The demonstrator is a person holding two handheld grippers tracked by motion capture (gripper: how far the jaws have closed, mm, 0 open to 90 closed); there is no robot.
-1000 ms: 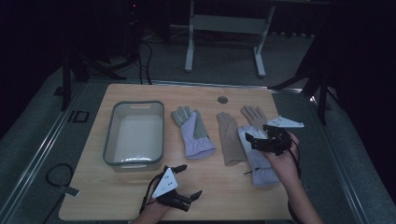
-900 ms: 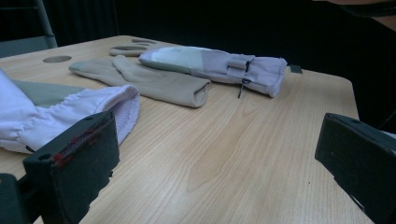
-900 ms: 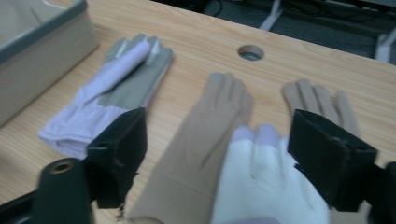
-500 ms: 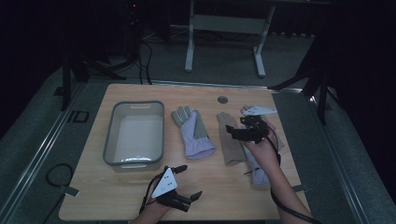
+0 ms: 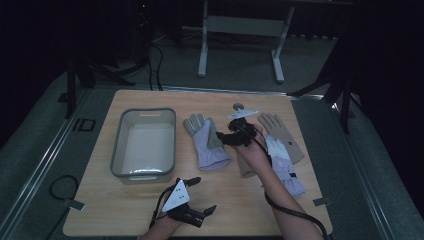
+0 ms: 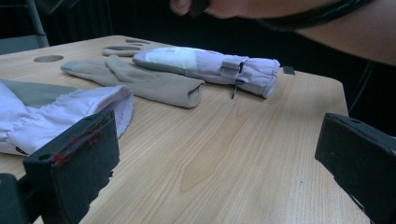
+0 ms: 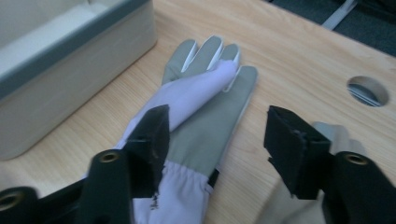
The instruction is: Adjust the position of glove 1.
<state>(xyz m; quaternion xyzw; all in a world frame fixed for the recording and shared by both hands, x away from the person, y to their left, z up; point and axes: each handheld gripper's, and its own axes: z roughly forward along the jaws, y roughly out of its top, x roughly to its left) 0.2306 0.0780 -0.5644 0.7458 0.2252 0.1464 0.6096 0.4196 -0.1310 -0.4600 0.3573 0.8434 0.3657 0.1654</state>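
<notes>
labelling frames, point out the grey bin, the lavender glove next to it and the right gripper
grey bin [image 5: 116, 155] high view, left rim
lavender glove [image 5: 210, 150] high view, palm
right gripper [image 5: 223, 137] high view, between its fingertips

The high view is dim and grainy, with light from above falling on the table [image 5: 150, 215] while the room around it goes black, and in both gripper views, which are brighter, the near jaws are soft and out of focus and shadows under the gloves [image 7: 201, 135] stay faint.
</notes>
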